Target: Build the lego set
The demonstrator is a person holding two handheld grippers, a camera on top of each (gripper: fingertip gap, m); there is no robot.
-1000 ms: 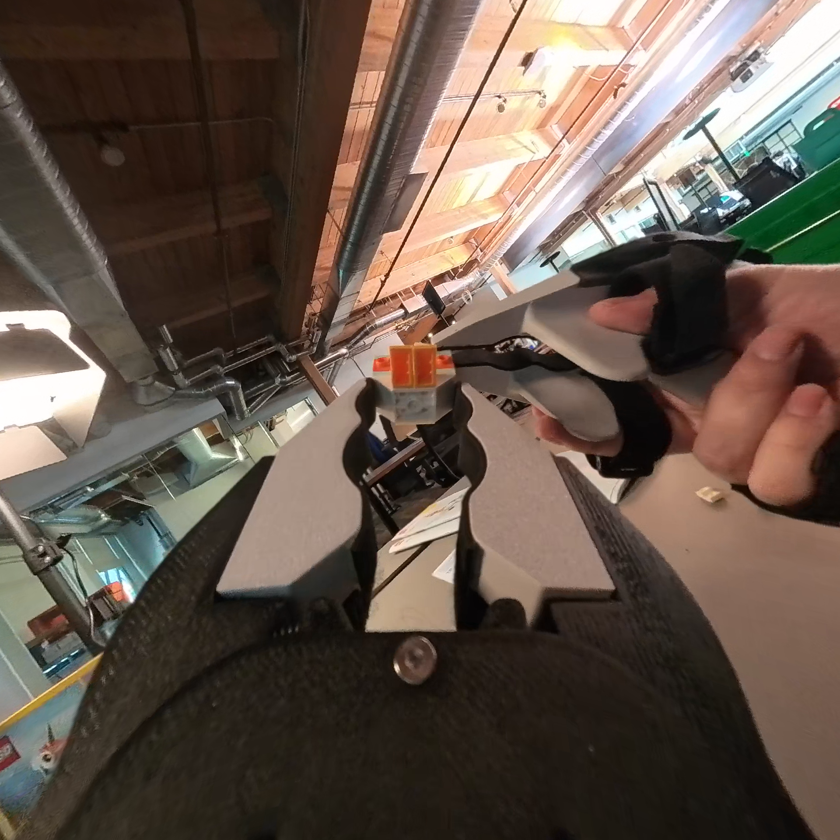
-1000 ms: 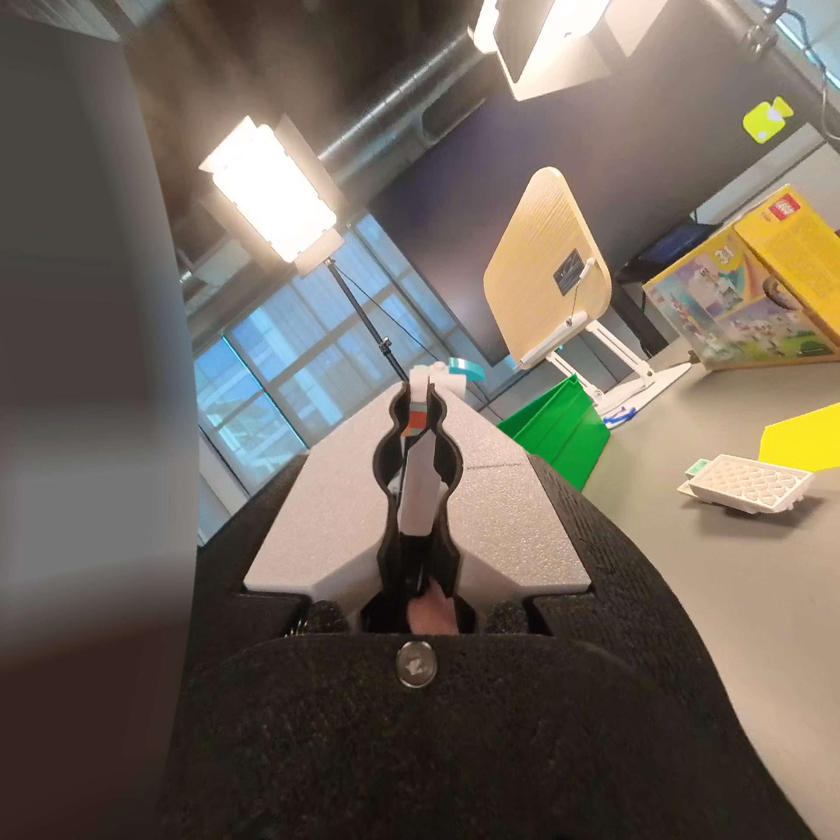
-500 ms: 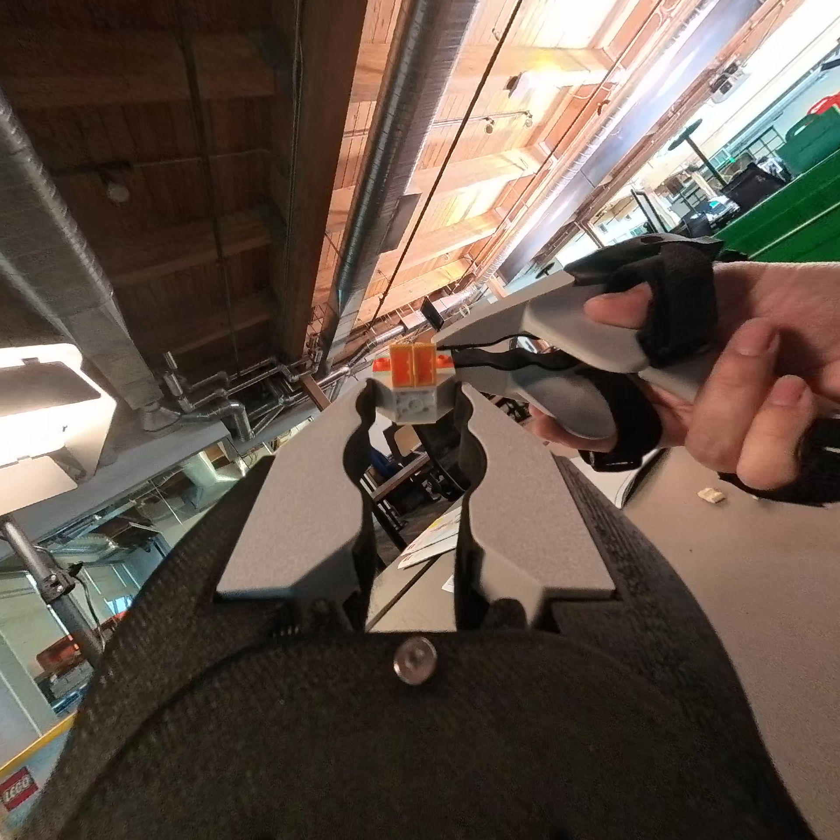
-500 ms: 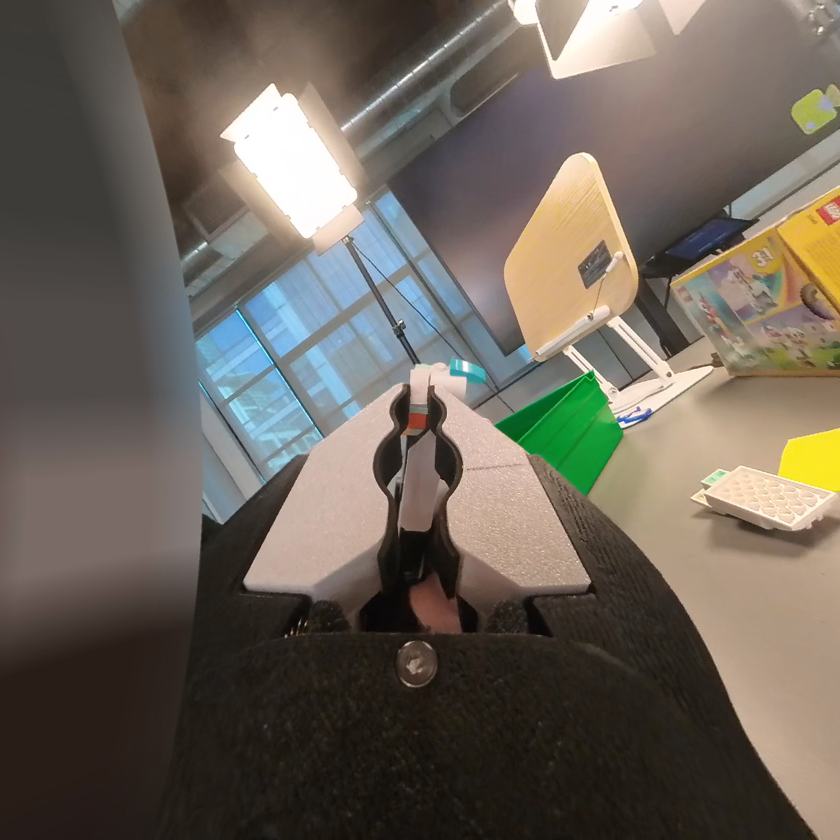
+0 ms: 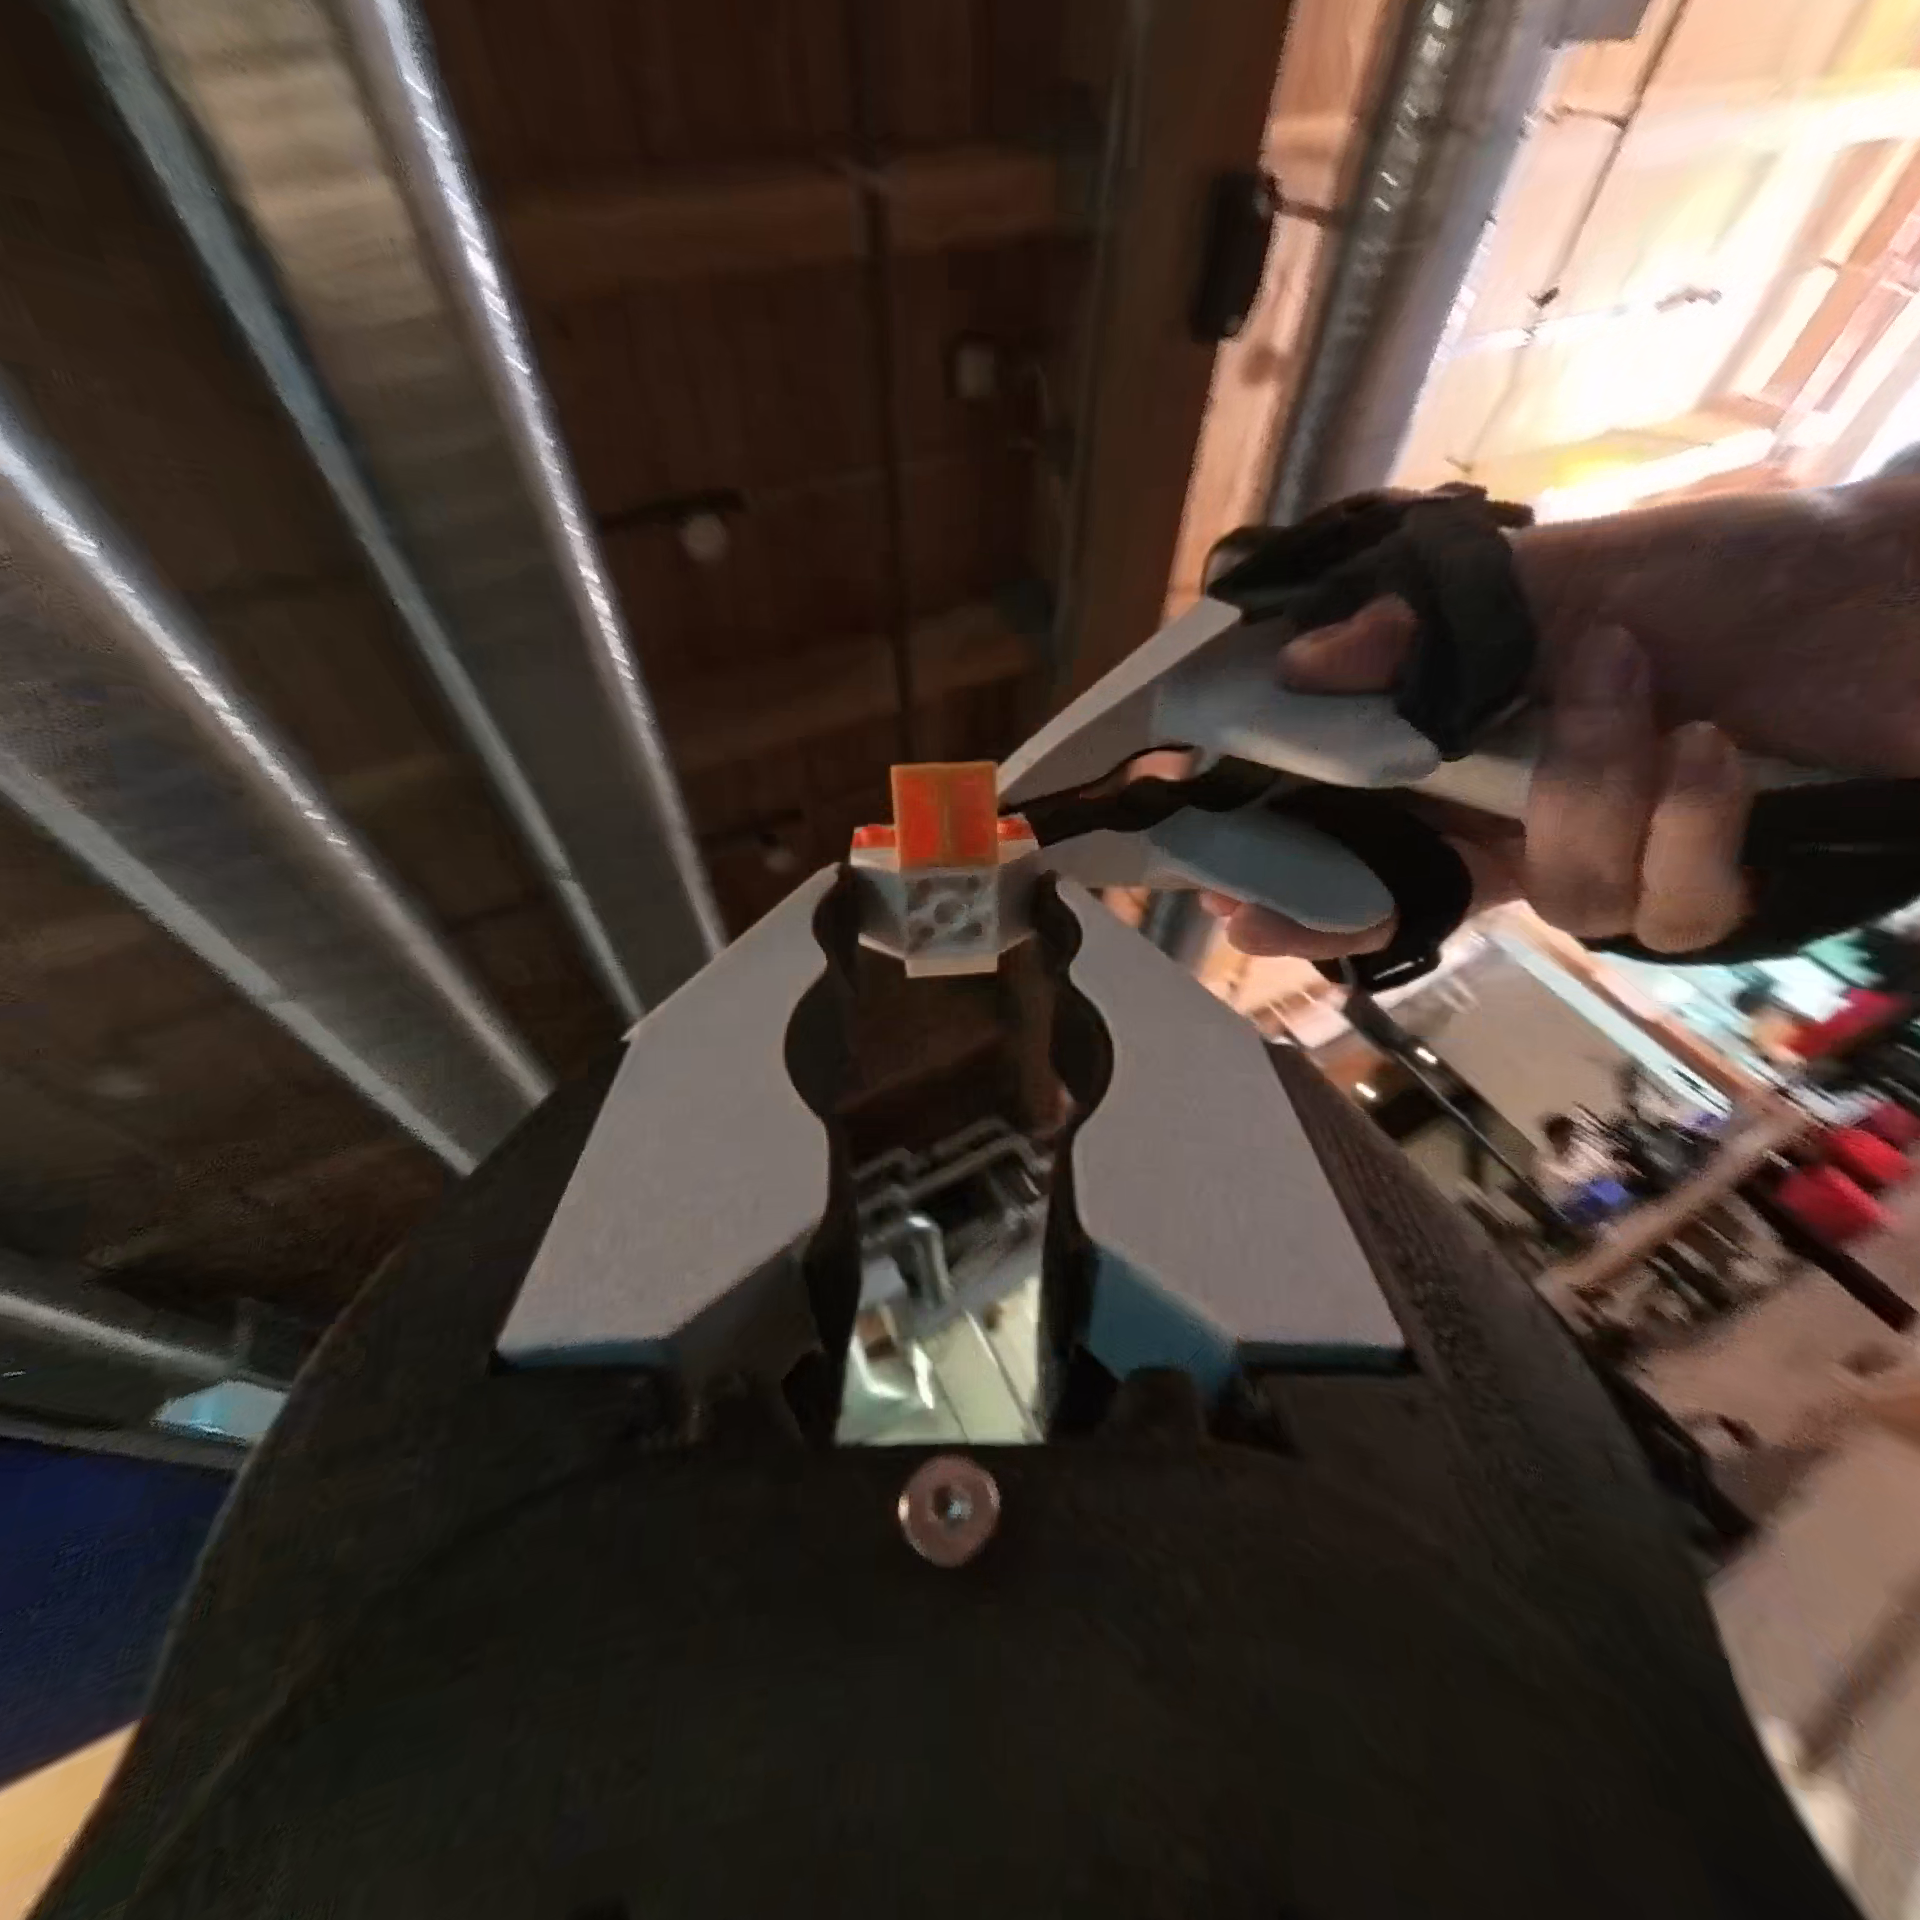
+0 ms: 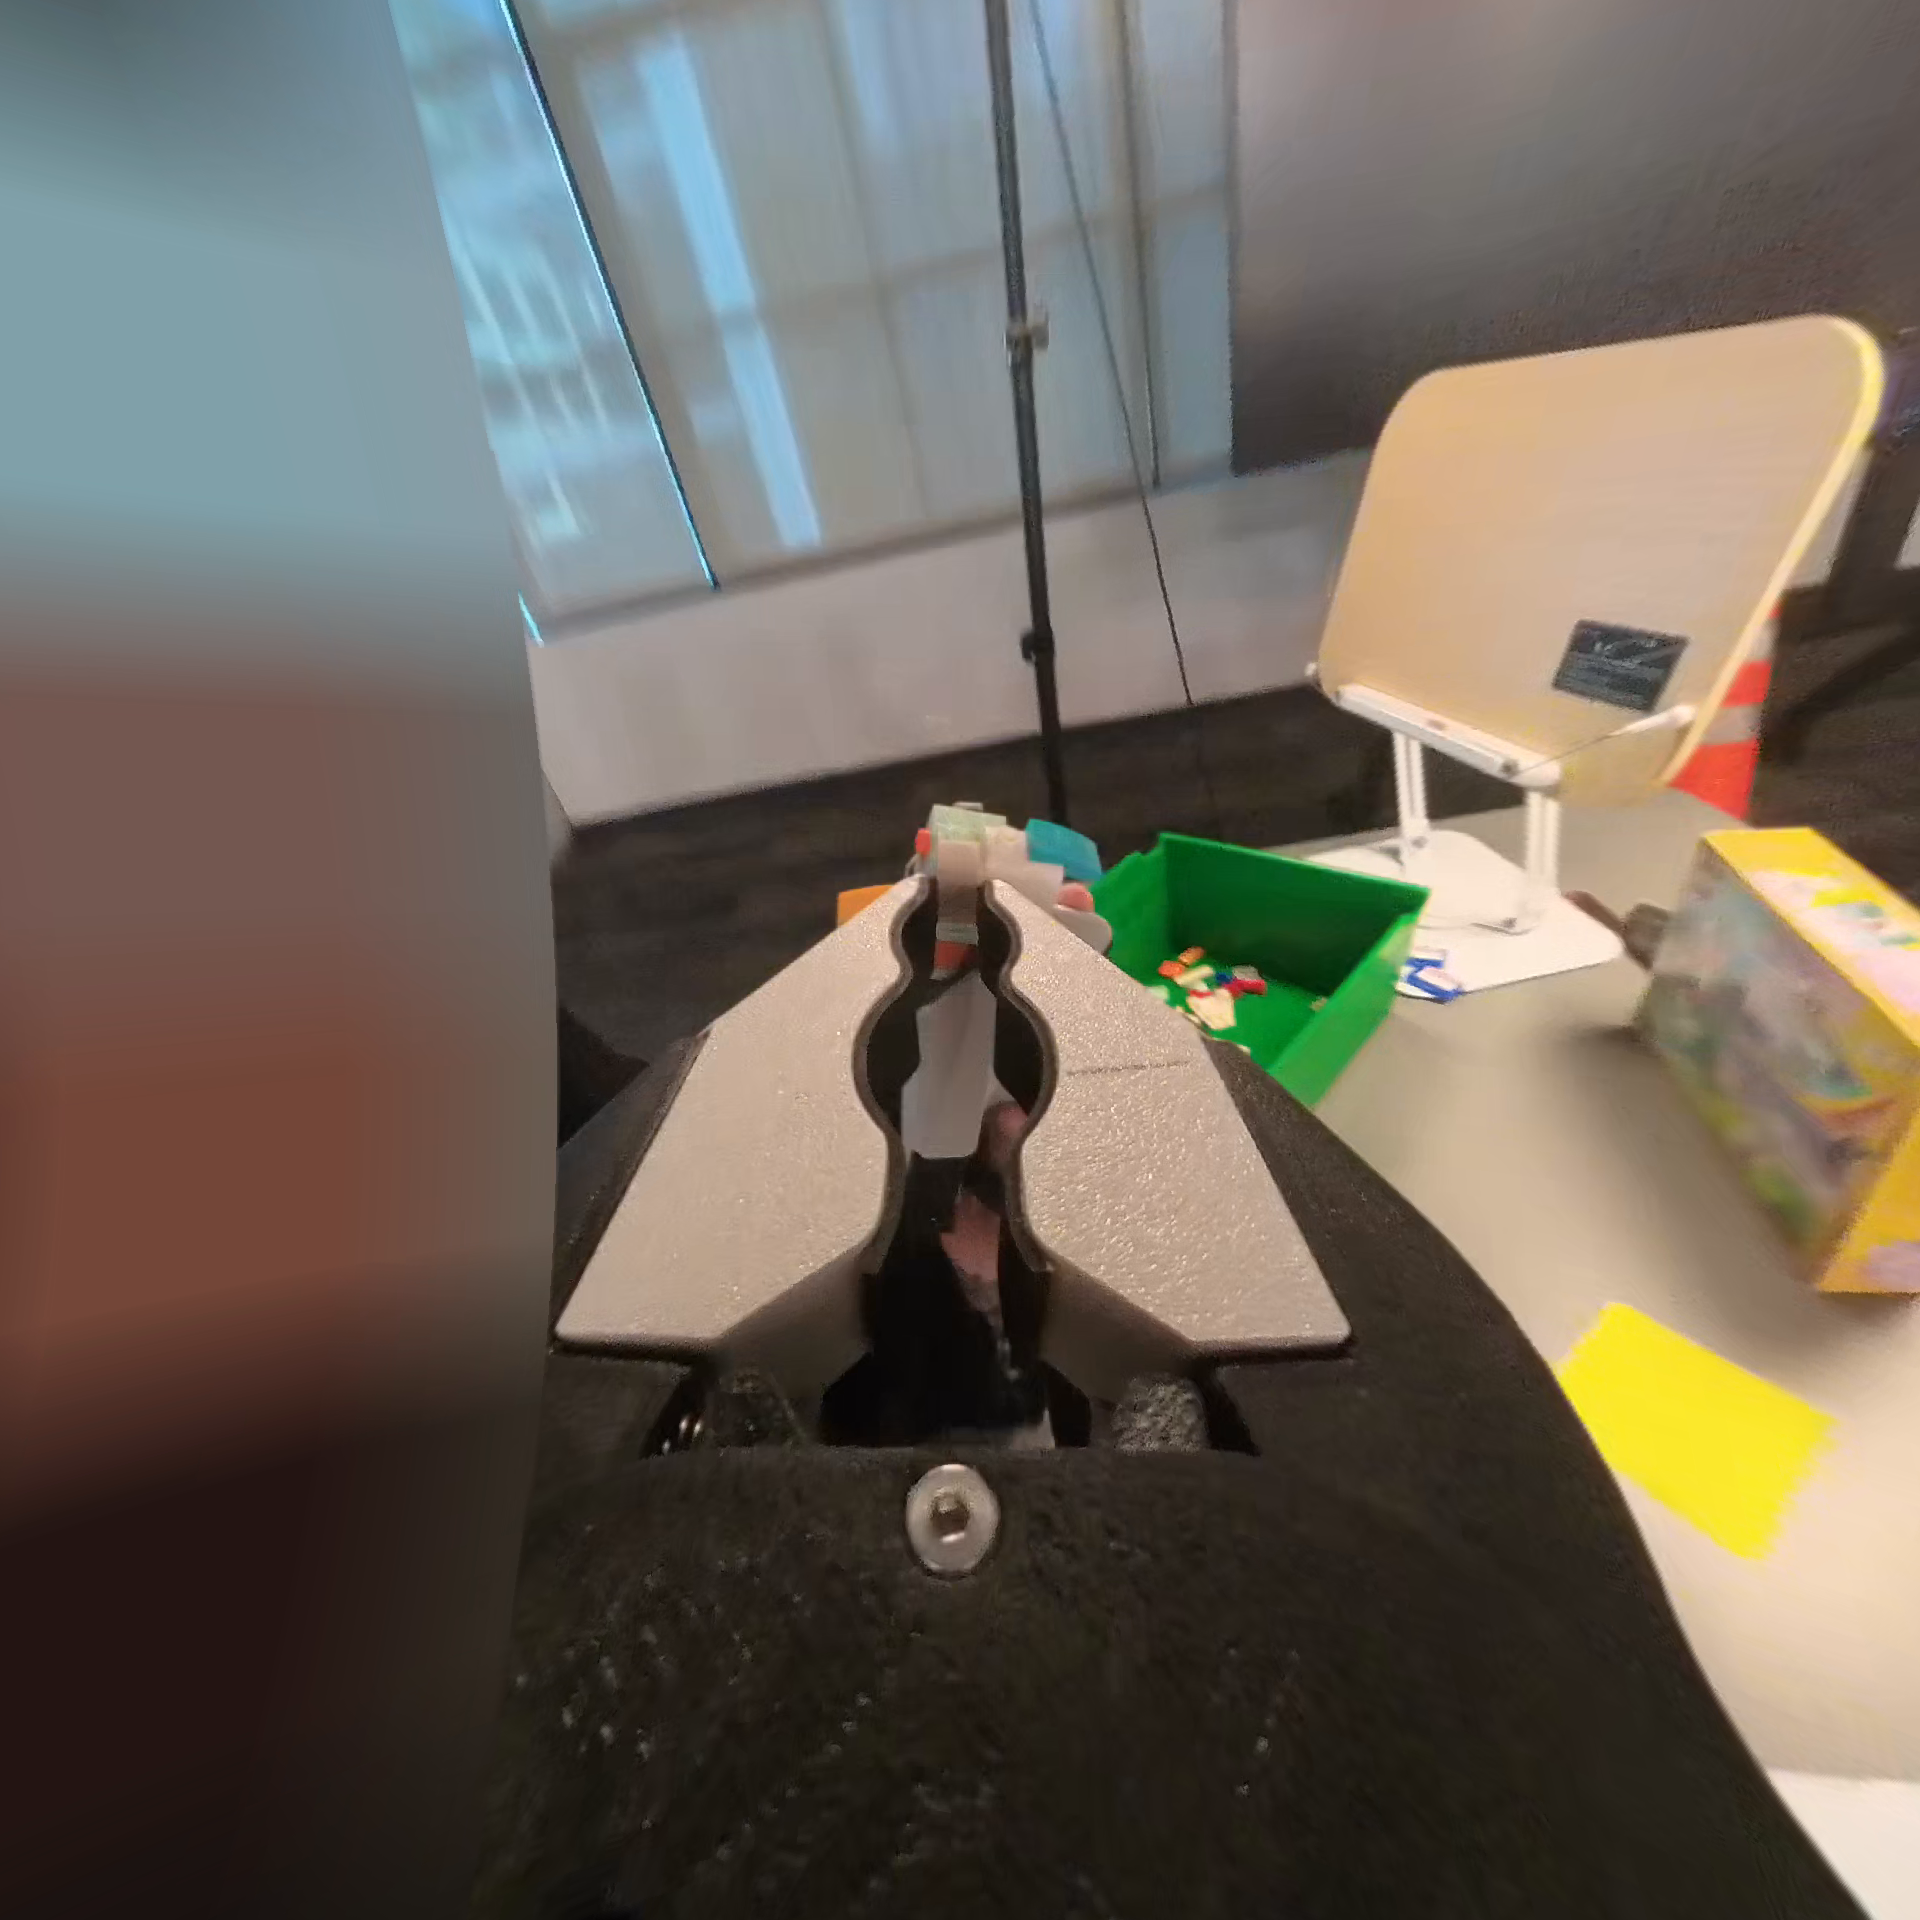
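My left gripper is clamping the small grey-and-orange plastic lego assembly by its stiff grey base. My right gripper is pinching its edge, probably. It's light, and the bricks pop apart easily.

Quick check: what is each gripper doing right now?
Left gripper: shut on the grey-and-orange lego piece.
Right gripper: shut on the white lego assembly.

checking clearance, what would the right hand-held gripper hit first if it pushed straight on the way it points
Probably the small grey and orange lego assembly held by the left hand-held gripper: the right hand-held gripper, shut on a thin white lego piece, already points at its side. Whether they touch is unclear.
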